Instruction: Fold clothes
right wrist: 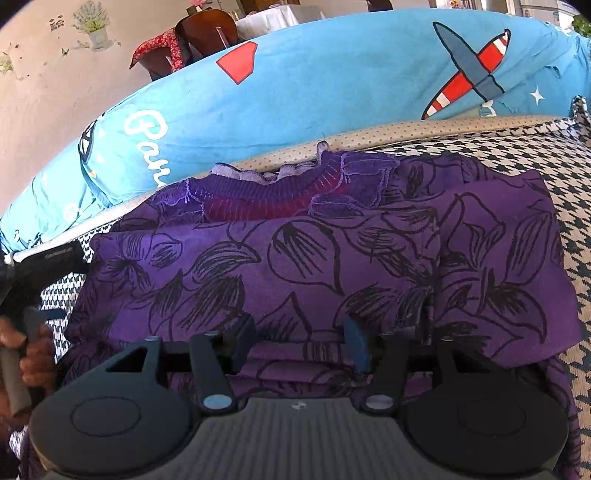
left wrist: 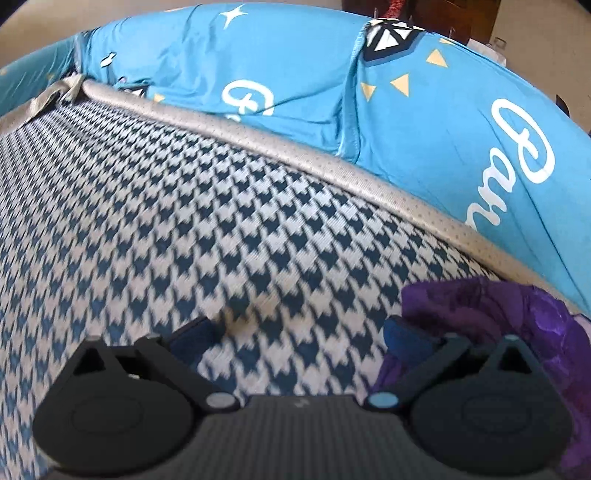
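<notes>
Purple floral garment (right wrist: 295, 258), folded, lying on the houndstooth mat (left wrist: 184, 206), its ribbed neckline toward the blue bedsheet (right wrist: 332, 85). Right tongs (right wrist: 300, 341) spread over the garment's near edge, fingers apart, cloth beneath but unpinched. Left tongs (left wrist: 295, 332) spread and empty over bare mat, just beside the garment (left wrist: 498, 325).

The folded garment (right wrist: 314, 258) lies on the houndstooth mat (right wrist: 554, 166), its collar at 12 o'clock against the mat's far border. Behind that border, at 12, lies the printed bedsheet (right wrist: 332, 81). A chair (right wrist: 199, 33) stands beyond, at 11.
</notes>
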Tool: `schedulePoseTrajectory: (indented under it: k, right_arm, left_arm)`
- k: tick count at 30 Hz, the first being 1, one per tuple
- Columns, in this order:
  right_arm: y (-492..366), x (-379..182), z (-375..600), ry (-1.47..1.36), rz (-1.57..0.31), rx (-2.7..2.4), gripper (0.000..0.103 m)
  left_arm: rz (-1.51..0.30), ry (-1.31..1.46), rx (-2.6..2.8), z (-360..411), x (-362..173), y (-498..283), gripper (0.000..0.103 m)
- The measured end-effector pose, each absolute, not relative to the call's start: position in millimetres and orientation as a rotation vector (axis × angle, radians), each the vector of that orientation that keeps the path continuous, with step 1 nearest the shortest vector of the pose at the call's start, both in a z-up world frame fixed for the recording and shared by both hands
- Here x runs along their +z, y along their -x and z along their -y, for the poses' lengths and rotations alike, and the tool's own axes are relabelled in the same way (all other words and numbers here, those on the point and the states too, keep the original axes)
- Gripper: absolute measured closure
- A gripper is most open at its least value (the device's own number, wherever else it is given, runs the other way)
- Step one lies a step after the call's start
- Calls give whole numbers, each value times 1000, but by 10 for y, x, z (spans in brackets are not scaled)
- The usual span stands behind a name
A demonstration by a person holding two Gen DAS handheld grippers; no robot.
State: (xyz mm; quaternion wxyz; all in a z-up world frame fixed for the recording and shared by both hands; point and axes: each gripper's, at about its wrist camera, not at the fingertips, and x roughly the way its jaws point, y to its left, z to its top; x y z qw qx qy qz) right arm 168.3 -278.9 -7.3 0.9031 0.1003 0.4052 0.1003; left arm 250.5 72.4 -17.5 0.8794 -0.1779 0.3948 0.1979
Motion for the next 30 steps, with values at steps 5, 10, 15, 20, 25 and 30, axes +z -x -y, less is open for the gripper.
schedulePoseTrajectory:
  k: [5, 10, 15, 20, 25, 30]
  right_arm:
    - [-1679, -81, 2750, -180, -834, 219, 42]
    - [-1685, -82, 2702, -160, -834, 222, 35]
    - [-1690, -78, 2682, -153, -835, 223, 33]
    - [-1699, -78, 2686, -154, -837, 227, 31]
    - [-1691, -81, 2690, -152, -835, 234, 31]
    - [-1659, -55, 2729, -175, -827, 236, 31]
  left_arm:
    - [-808, 362, 398, -723, -177, -2667, 0]
    - [-794, 368, 369, -690, -156, -2795, 0]
    - [-769, 429, 326, -705, -52, -2829, 0]
    - [-751, 399, 286, -591, 84, -2764, 0]
    - [-735, 324, 222, -328, 183, -2617, 0]
    - [-724, 231, 187, -94, 210, -2444, 0]
